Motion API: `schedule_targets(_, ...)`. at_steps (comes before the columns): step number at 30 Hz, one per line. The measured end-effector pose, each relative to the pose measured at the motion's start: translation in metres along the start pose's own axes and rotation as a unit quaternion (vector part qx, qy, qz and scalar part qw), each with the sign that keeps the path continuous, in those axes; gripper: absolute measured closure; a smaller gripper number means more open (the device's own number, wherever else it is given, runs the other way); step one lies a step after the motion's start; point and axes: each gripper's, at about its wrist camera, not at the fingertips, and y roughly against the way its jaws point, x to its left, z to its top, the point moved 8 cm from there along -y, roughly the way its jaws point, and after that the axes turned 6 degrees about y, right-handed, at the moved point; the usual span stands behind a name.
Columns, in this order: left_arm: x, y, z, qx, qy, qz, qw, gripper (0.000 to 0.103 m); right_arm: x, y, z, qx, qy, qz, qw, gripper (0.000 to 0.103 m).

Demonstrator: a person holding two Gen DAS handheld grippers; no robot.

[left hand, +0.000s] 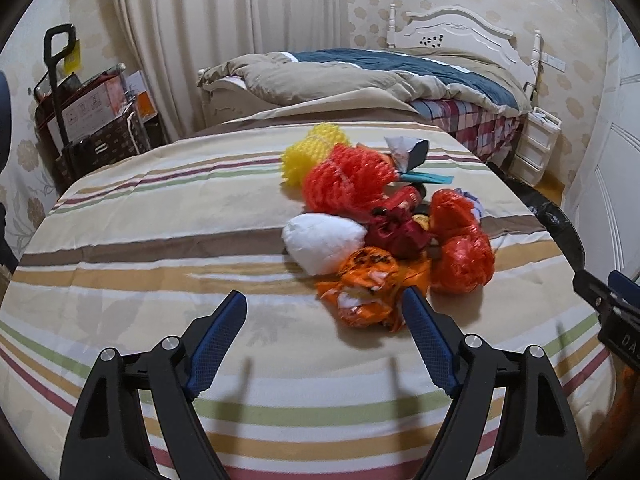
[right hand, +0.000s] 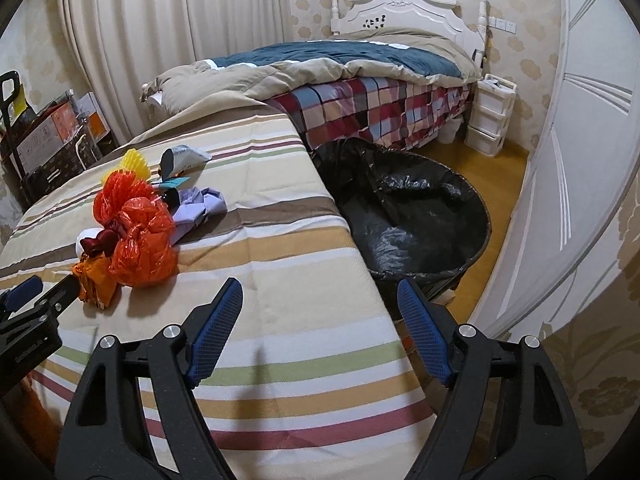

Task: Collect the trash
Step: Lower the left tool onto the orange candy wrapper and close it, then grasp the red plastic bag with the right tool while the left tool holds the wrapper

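Observation:
A heap of trash lies on the striped cloth (left hand: 160, 240): a crumpled orange wrapper (left hand: 364, 292) nearest, a white wad (left hand: 322, 242), a knotted red plastic bag (left hand: 460, 248), orange netting (left hand: 348, 184) and yellow netting (left hand: 304, 148). My left gripper (left hand: 324, 306) hovers open just short of the orange wrapper, nothing between its fingers. My right gripper (right hand: 320, 294) is open over the cloth's right edge, empty, with the red bag (right hand: 144, 240) to its left. A bin lined with a black bag (right hand: 412, 216) stands on the floor beside the cloth.
A bed with a beige and blue quilt (right hand: 340, 64) stands behind. A white drawer unit (right hand: 488, 116) sits by the headboard. Boxes and a trolley (left hand: 80, 112) are stacked at the left wall. A white door (right hand: 576, 160) closes the right side.

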Motion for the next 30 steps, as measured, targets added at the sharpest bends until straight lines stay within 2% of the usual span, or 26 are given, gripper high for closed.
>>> schedule_targets(4, -0.008, -0.007, 0.003, -0.003, -0.021, 0.010, 0.9997, 0.023, 0.000, 0.001, 0.000, -0.003, 0.001, 0.001, 1.000, 0.025)
schedule_targets(6, -0.012, -0.009, 0.004, -0.002, -0.031, 0.010, 0.9995, 0.029, 0.000, 0.002, 0.000, -0.004, 0.000, 0.003, 1.000, 0.025)
schedule_targets(8, -0.015, -0.010, 0.001, 0.006, -0.038, 0.001, 0.9993, 0.040, 0.000, 0.002, 0.000, -0.004, -0.001, 0.004, 1.000, 0.025)
schedule_targets(9, -0.016, -0.011, 0.001, 0.009, -0.039, 0.001, 0.9992, 0.042, 0.000, 0.002, 0.000, -0.003, 0.000, 0.004, 1.000, 0.025)
schedule_targets(11, -0.016, -0.013, -0.001, 0.016, -0.040, -0.006, 0.9991, 0.054, 0.001, 0.003, -0.001, -0.002, 0.000, 0.007, 1.000, 0.025)
schedule_targets(14, -0.017, -0.013, -0.003, 0.025, -0.033, -0.037, 0.9985, 0.068, 0.004, 0.003, -0.002, 0.000, 0.001, 0.012, 1.000, 0.025)
schedule_targets(22, -0.016, -0.002, -0.007, 0.023, -0.029, -0.054, 0.9979, 0.069, 0.009, 0.006, -0.002, -0.002, 0.007, 0.015, 1.000, 0.025)
schedule_targets(30, 0.006, 0.019, 0.002, -0.005, -0.008, -0.048, 0.9988, 0.069, 0.032, 0.007, 0.002, -0.003, 0.030, 0.025, 0.999, 0.025)
